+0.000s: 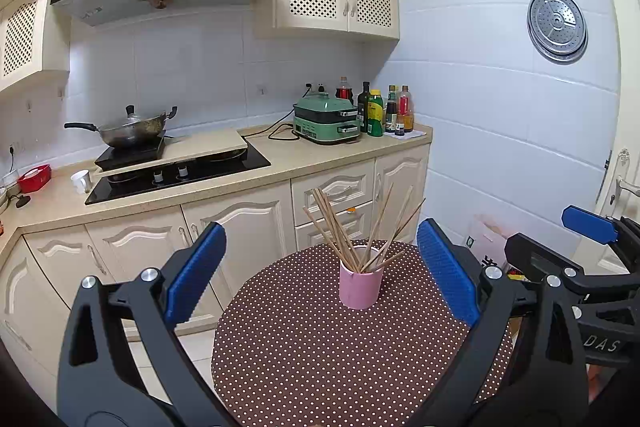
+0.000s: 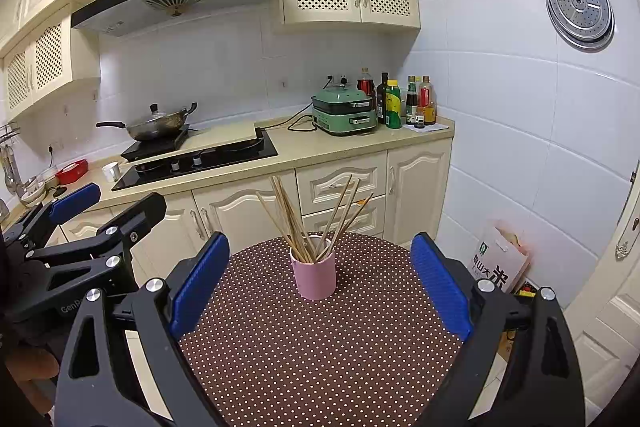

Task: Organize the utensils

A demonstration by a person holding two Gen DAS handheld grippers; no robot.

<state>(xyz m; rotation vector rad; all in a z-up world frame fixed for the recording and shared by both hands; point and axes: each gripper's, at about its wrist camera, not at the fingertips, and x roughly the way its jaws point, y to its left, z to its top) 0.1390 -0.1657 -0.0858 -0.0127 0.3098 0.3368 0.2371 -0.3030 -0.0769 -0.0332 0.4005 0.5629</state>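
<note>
A pink cup [image 1: 360, 285] stands upright on a round table with a brown dotted cloth [image 1: 320, 359]. Several wooden chopsticks [image 1: 340, 227] stand in it, fanned out. My left gripper [image 1: 320, 267] is open and empty, held above the near part of the table, short of the cup. The same cup [image 2: 314, 277] and chopsticks [image 2: 296, 219] show in the right wrist view on the cloth [image 2: 320, 355]. My right gripper [image 2: 320, 267] is open and empty too, beside the left one. Each gripper shows at the edge of the other's view.
Behind the table runs a counter [image 1: 280, 163] with a hob [image 1: 180, 173], a wok [image 1: 128, 131], a green appliance [image 1: 326, 121] and bottles [image 1: 384, 111]. Cabinet doors stand below it. A white tiled wall and a rice bag [image 2: 500, 263] are at right.
</note>
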